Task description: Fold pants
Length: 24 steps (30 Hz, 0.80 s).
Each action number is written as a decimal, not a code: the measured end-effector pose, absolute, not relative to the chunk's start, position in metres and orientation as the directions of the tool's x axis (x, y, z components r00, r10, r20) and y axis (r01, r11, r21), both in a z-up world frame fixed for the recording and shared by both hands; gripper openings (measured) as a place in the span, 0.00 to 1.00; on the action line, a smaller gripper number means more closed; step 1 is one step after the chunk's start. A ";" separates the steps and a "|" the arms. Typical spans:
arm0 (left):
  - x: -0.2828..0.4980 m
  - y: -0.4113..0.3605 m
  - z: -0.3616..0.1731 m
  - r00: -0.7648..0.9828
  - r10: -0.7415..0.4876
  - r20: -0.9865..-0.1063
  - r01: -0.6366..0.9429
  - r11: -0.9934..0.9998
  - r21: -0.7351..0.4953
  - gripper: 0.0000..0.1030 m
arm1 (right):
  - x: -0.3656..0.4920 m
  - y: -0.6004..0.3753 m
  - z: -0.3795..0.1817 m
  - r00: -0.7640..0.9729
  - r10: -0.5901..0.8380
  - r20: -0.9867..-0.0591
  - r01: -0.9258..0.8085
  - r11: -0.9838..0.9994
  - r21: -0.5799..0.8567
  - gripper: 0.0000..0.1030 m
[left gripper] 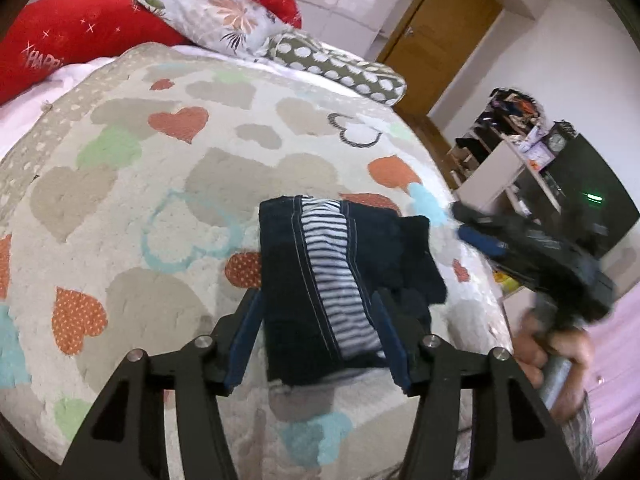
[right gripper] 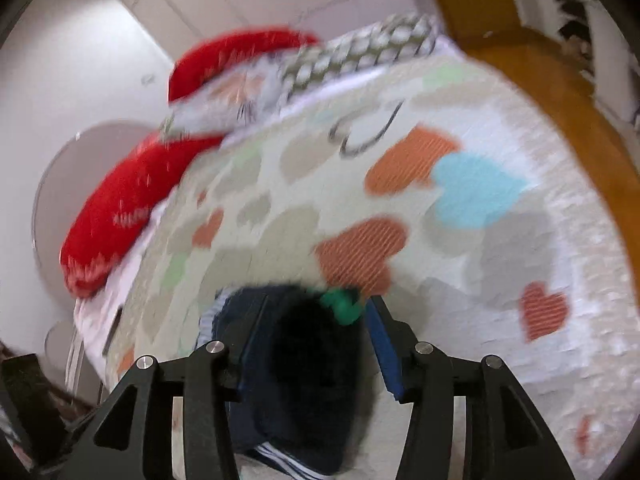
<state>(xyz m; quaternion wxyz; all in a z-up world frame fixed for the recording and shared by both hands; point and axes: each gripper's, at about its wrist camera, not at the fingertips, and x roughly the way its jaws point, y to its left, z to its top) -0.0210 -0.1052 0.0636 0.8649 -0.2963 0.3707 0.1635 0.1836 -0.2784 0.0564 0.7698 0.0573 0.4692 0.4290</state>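
Note:
The dark navy pants (left gripper: 316, 292), with a white-and-navy striped panel down the middle, lie folded into a compact bundle on the heart-patterned bedspread (left gripper: 160, 184). My left gripper (left gripper: 318, 304) is open, its blue-padded fingers standing on either side of the bundle without pinching it. My right gripper (left gripper: 476, 224) shows blurred at the right, held in a hand beside the bundle. In the right wrist view, the right gripper (right gripper: 316, 304) is open, with the dark pants (right gripper: 304, 380) between and below its fingers. A small green thing (right gripper: 344, 304) sits by the right finger.
Red pillows (left gripper: 80, 36), a floral pillow (left gripper: 216, 20) and a dotted pillow (left gripper: 340, 64) lie at the head of the bed. A wooden door (left gripper: 440, 28), a cluttered shelf (left gripper: 508, 136) and a dark cabinet (left gripper: 592, 200) stand to the right beyond the bed's edge.

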 end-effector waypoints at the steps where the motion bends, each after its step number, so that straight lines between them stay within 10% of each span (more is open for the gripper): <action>1: -0.015 -0.106 0.060 0.660 0.072 -0.748 -0.506 0.778 -0.372 0.54 | 0.183 -0.284 0.064 0.204 0.735 -0.647 -0.601 0.615 0.510 0.52; 11: 0.005 -0.135 0.016 0.549 0.082 -0.832 -0.513 0.819 -0.257 0.54 | 0.161 -0.246 0.033 -0.190 0.871 -0.452 -0.477 0.320 0.819 0.41; 24: -0.003 -0.141 0.037 0.582 0.010 -0.813 -0.446 0.840 -0.308 0.56 | 0.177 -0.275 0.005 0.016 0.840 -0.542 -0.423 0.497 0.758 0.40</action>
